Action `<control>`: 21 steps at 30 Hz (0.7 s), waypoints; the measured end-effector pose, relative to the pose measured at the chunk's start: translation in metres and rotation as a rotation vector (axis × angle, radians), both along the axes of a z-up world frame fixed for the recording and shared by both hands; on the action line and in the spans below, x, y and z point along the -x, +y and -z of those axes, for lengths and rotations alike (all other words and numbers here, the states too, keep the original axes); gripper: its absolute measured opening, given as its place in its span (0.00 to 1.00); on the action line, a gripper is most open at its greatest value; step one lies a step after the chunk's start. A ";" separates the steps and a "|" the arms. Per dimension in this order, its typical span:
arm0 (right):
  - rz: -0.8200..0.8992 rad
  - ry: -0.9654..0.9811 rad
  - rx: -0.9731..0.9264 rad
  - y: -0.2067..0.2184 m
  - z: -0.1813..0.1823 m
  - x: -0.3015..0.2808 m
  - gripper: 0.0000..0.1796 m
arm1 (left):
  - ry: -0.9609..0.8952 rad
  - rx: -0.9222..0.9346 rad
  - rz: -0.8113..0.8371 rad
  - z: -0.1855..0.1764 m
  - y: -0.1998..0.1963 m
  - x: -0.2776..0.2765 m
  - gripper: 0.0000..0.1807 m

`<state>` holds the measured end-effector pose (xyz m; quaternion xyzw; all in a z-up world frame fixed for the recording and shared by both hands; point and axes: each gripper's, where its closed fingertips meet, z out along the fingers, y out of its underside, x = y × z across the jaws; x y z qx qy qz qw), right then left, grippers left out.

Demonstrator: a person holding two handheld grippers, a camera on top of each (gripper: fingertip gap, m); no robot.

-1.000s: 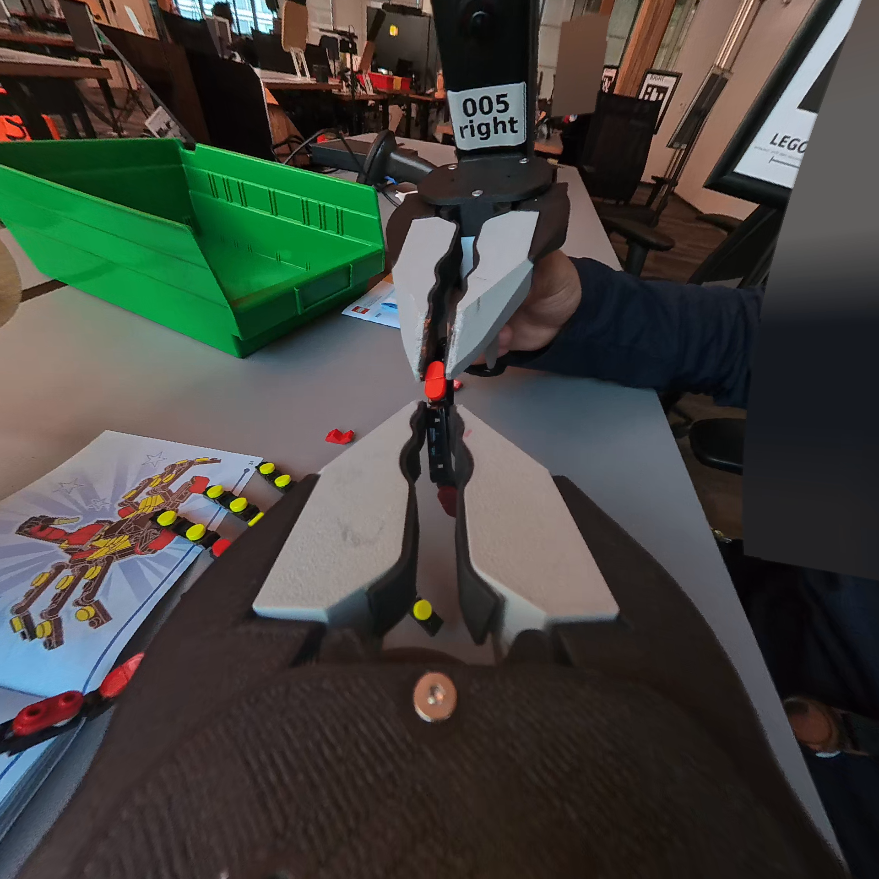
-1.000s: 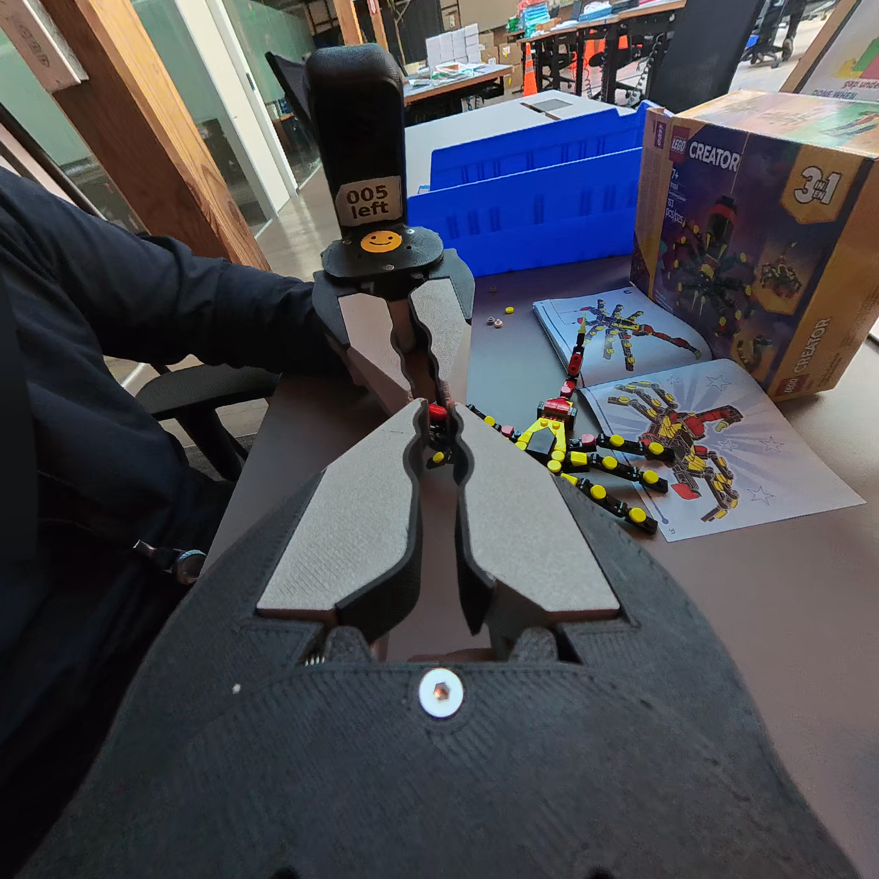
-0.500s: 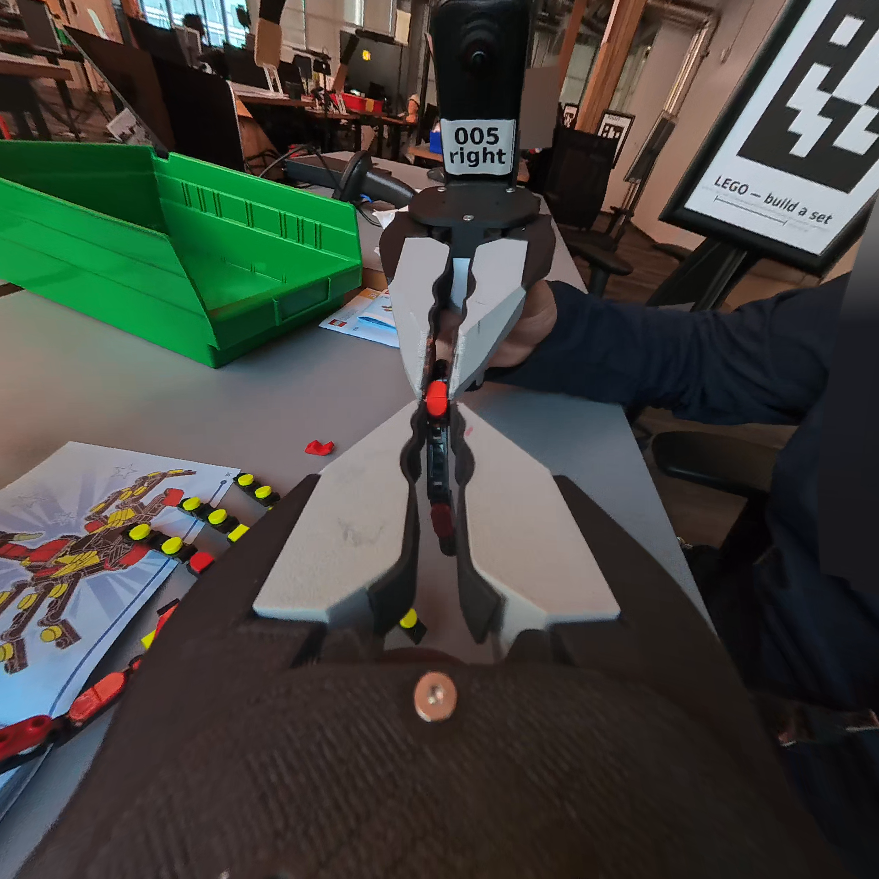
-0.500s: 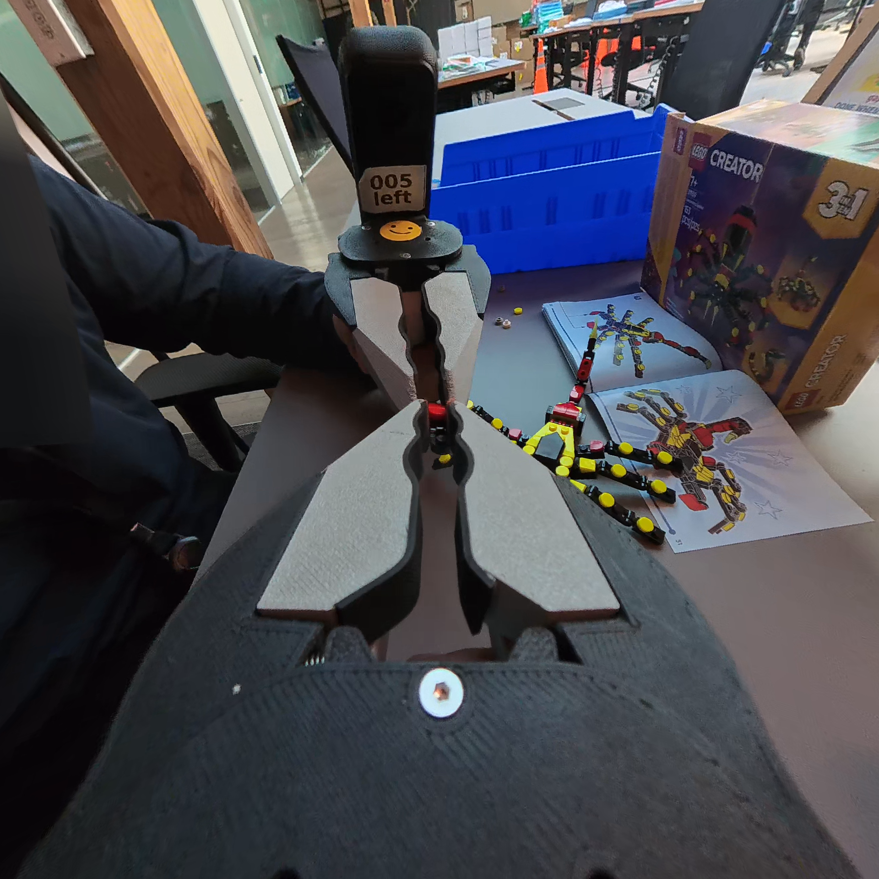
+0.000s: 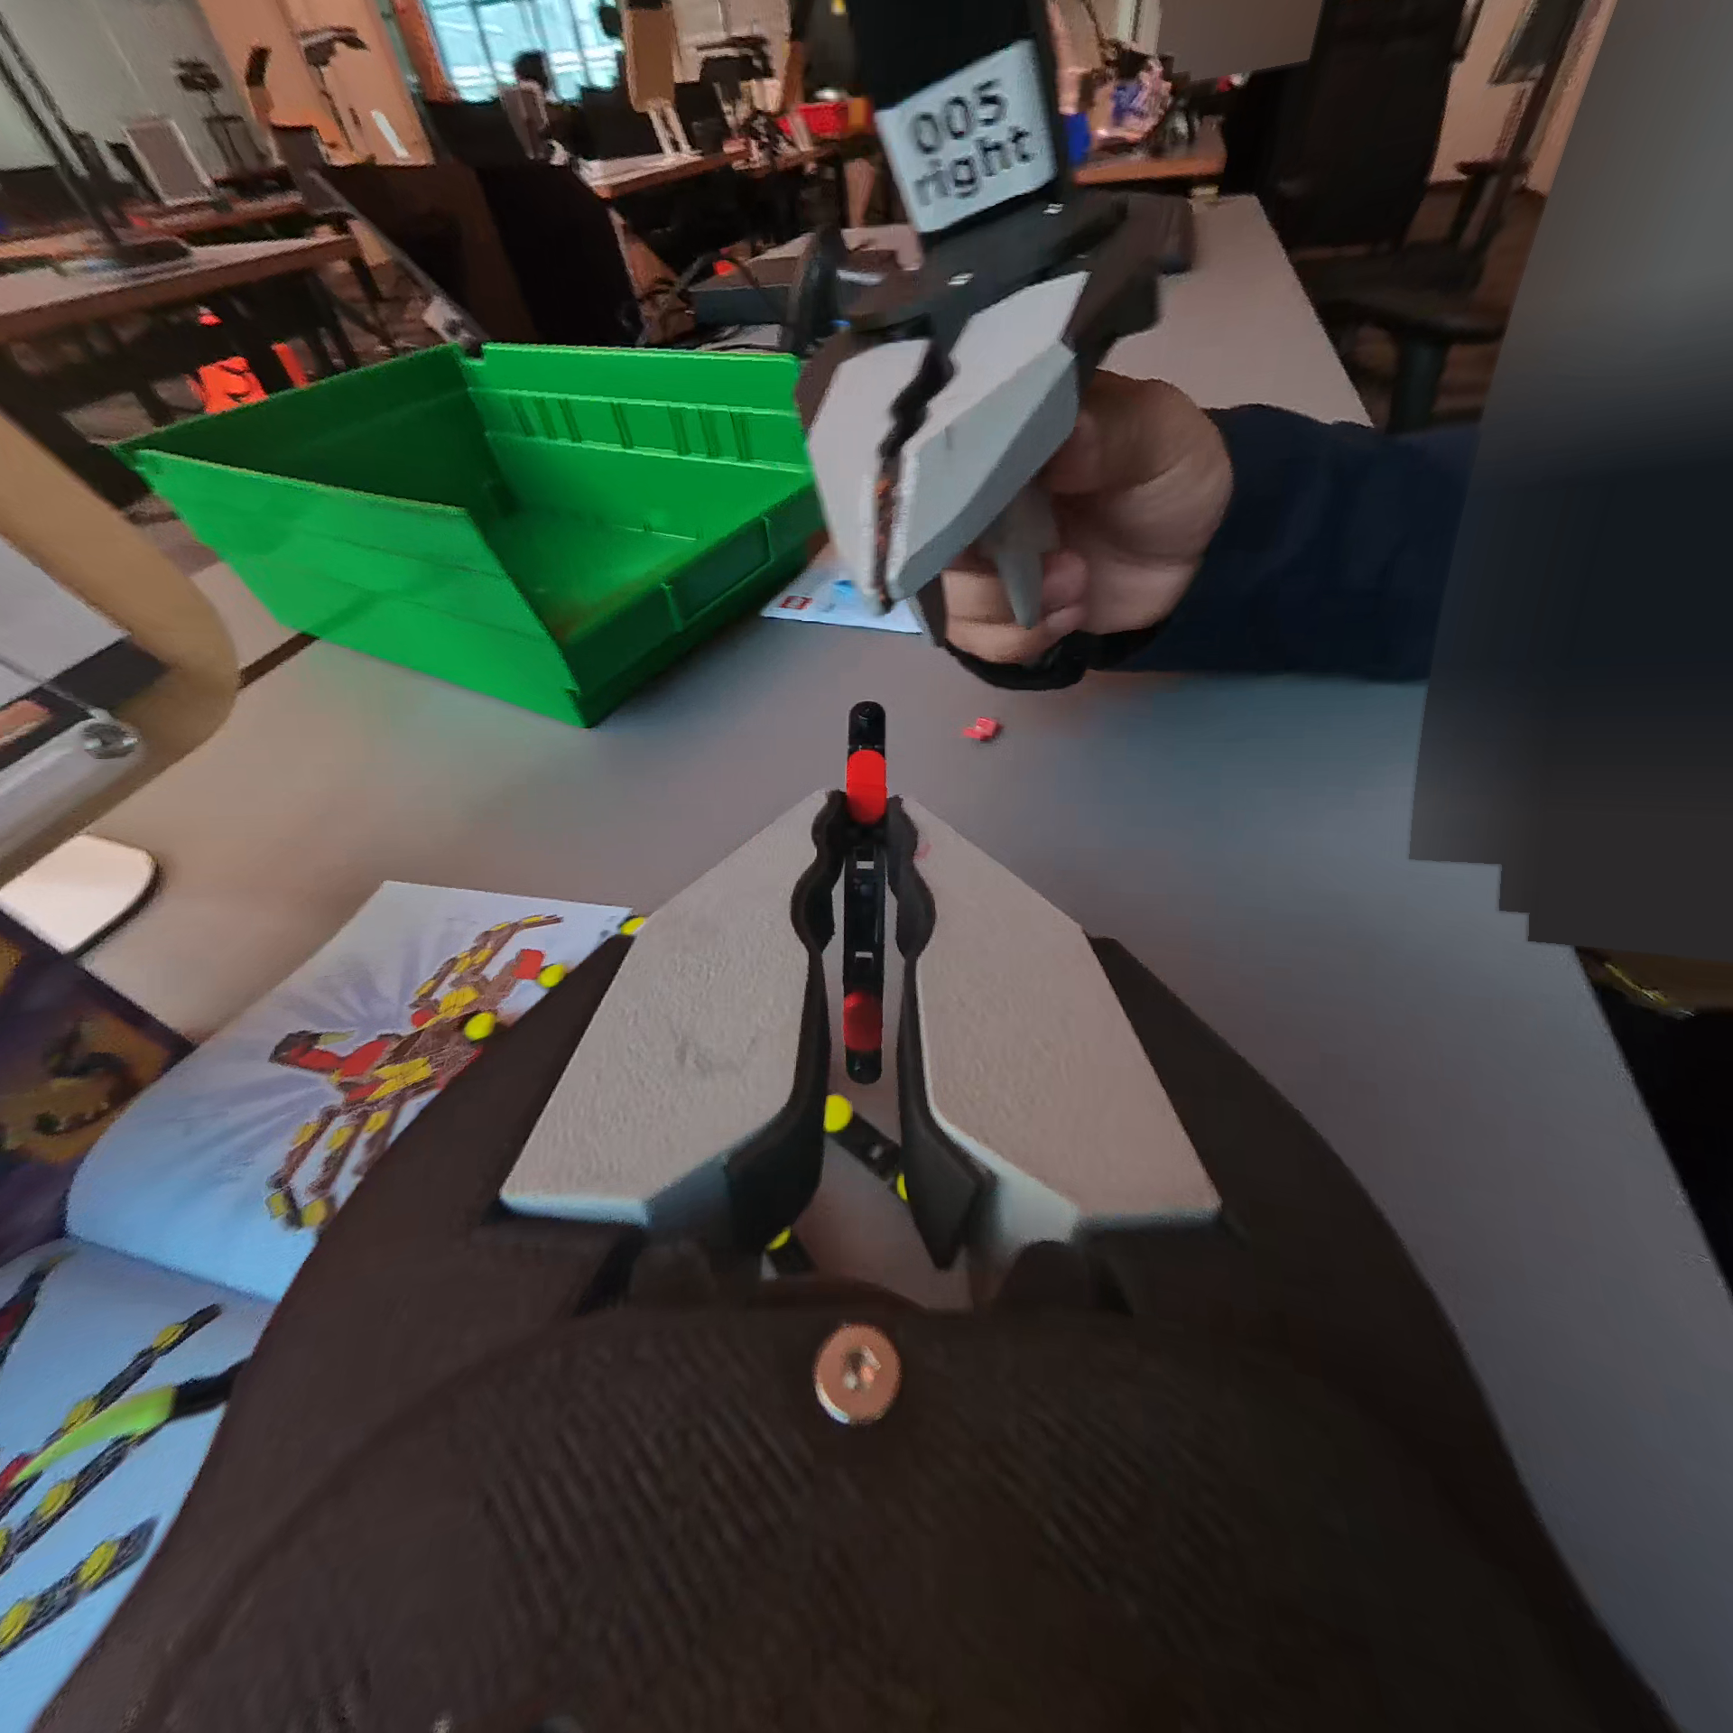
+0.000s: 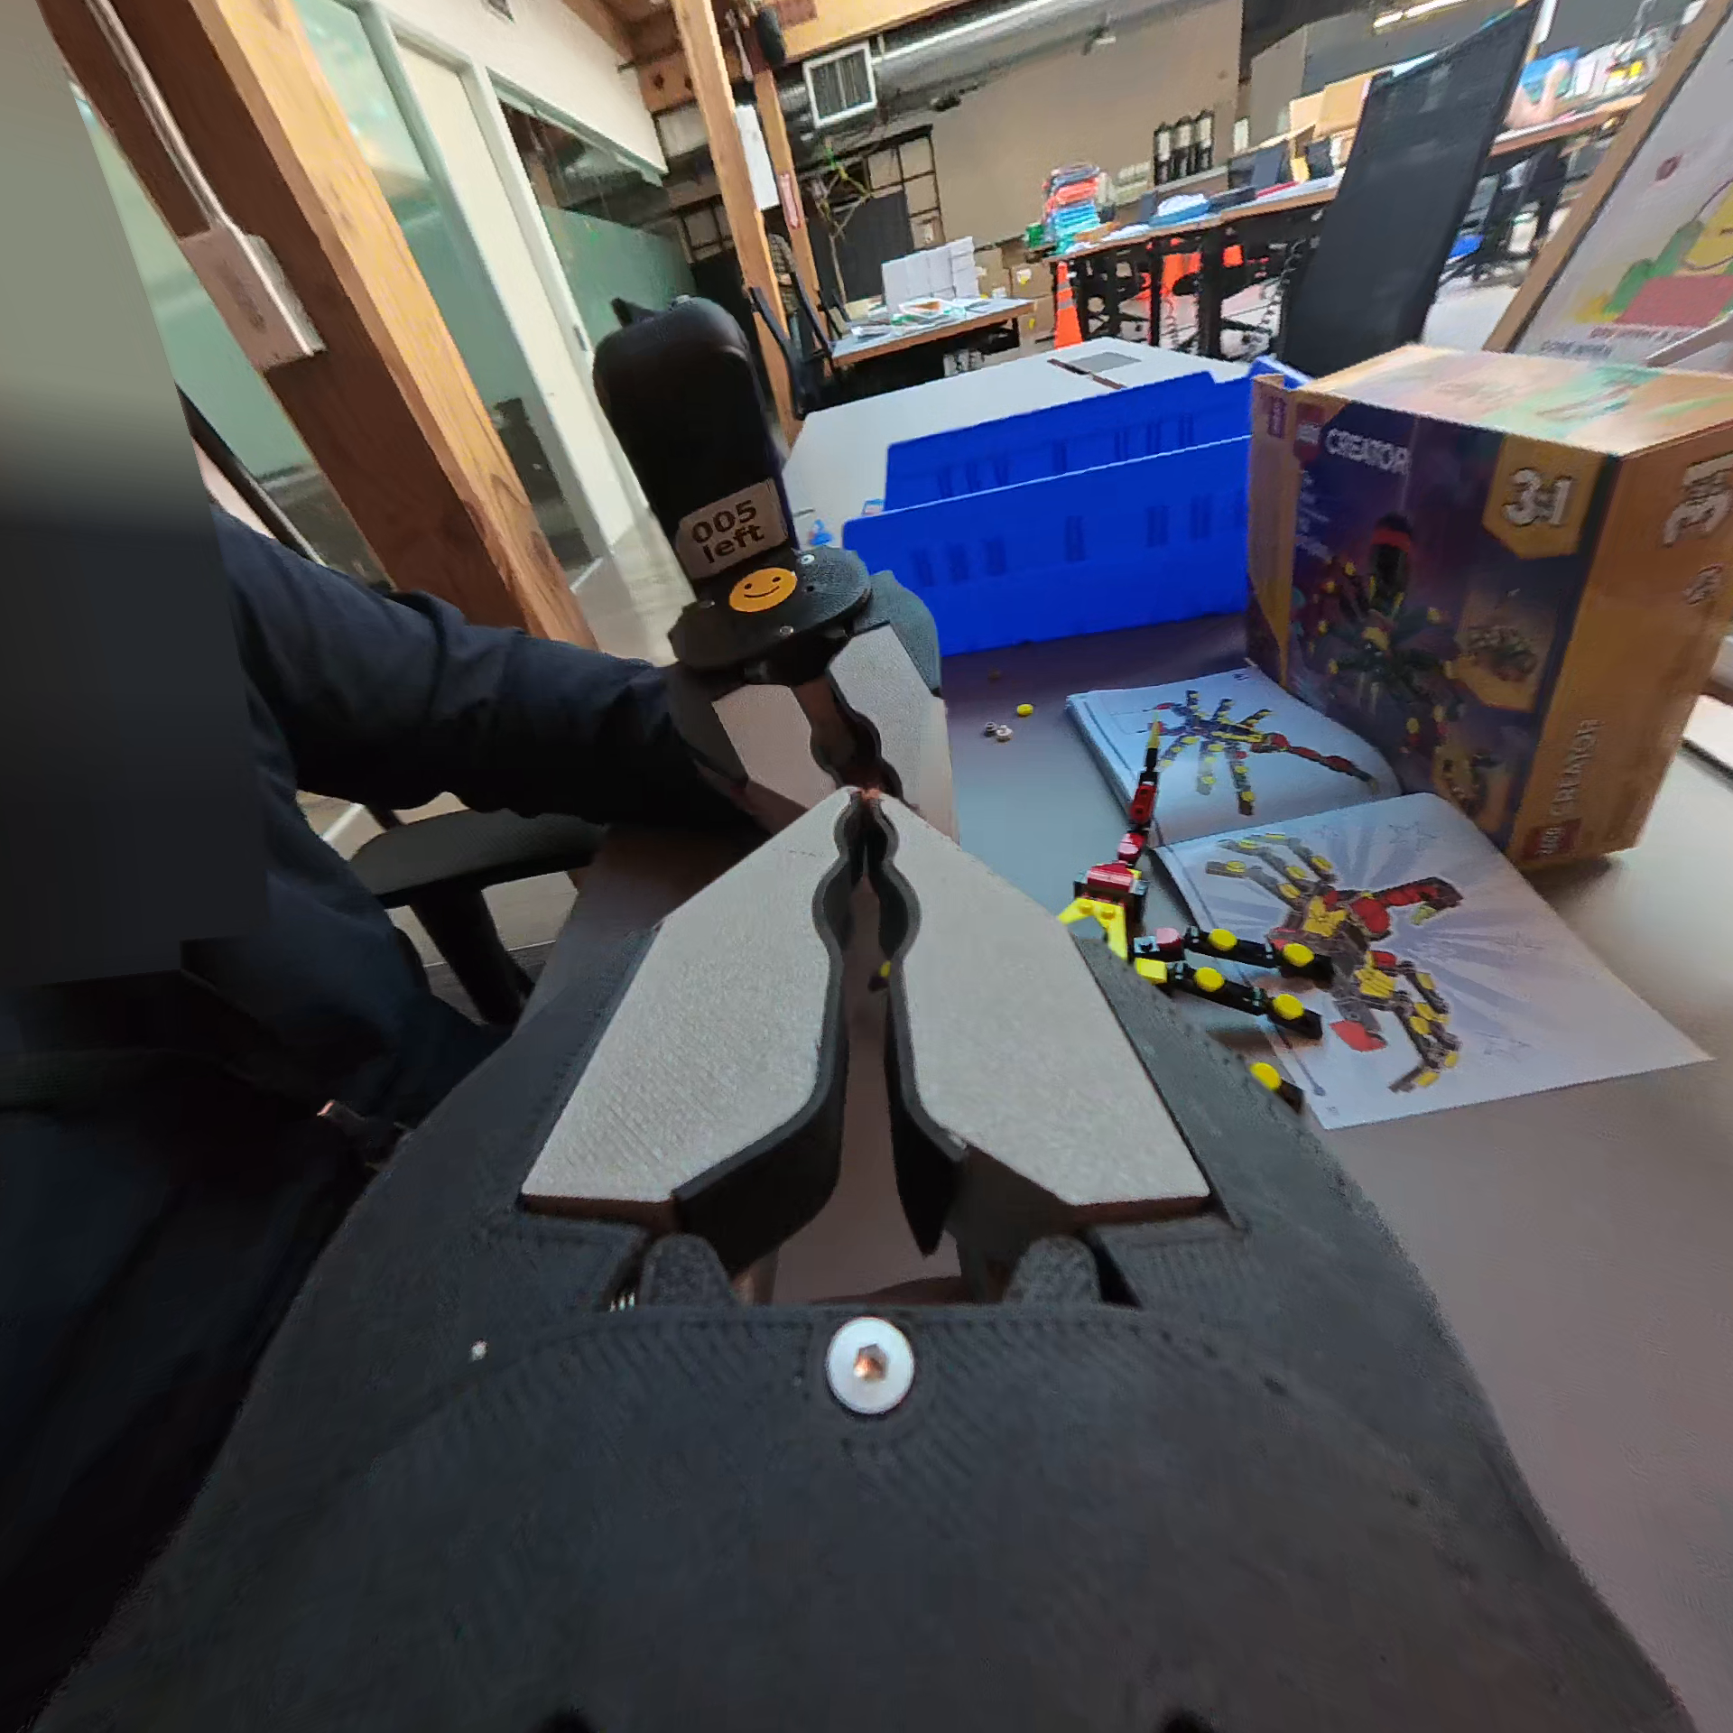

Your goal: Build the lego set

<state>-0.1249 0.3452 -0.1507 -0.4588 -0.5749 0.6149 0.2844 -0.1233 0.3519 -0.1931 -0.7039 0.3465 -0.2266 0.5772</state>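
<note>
My left gripper (image 5: 865, 806) is shut on a thin black lego leg (image 5: 863, 900) with red parts. The leg's red and black end (image 5: 865, 764) sticks out past the fingertips, above the grey table (image 5: 1219, 891). My right gripper (image 6: 867, 797) is shut with nothing visible in it. In the left wrist view it (image 5: 881, 586) hangs above and beyond the leg's end, apart from it. The part-built spider (image 6: 1111, 891), with black and yellow legs (image 6: 1219, 975), lies beside an open instruction booklet (image 6: 1463, 985).
A green bin (image 5: 525, 525) stands at the back left, and a small red piece (image 5: 980, 730) lies on the table. A blue bin (image 6: 1060, 544), the set's box (image 6: 1500, 600) and a second booklet (image 6: 1219, 750) lie beyond the spider. Small loose parts (image 6: 1002, 731) lie nearby. About 4 cm separates my left fingertips from my right.
The right gripper, which met the leg's red end tip to tip, has drawn back and up, clear of it. The left gripper still holds the leg, now farther from the right.
</note>
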 end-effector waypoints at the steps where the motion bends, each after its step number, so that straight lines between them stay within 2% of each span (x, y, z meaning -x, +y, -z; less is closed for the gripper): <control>1: 0.025 -0.003 -0.022 0.004 0.001 0.000 0.00 | 0.001 -0.011 -0.030 -0.001 0.004 0.006 0.02; 5: 0.094 -0.060 -0.150 0.014 0.013 0.001 0.00 | 0.068 -0.050 -0.101 0.000 0.011 0.020 0.03; 12: 0.095 -0.156 -0.346 0.006 0.039 0.005 0.02 | 0.207 -0.092 -0.054 0.010 0.003 0.007 0.02; 21: 0.090 -0.143 -0.505 0.000 0.045 0.006 0.02 | 0.243 -0.091 -0.021 0.014 -0.002 0.000 0.02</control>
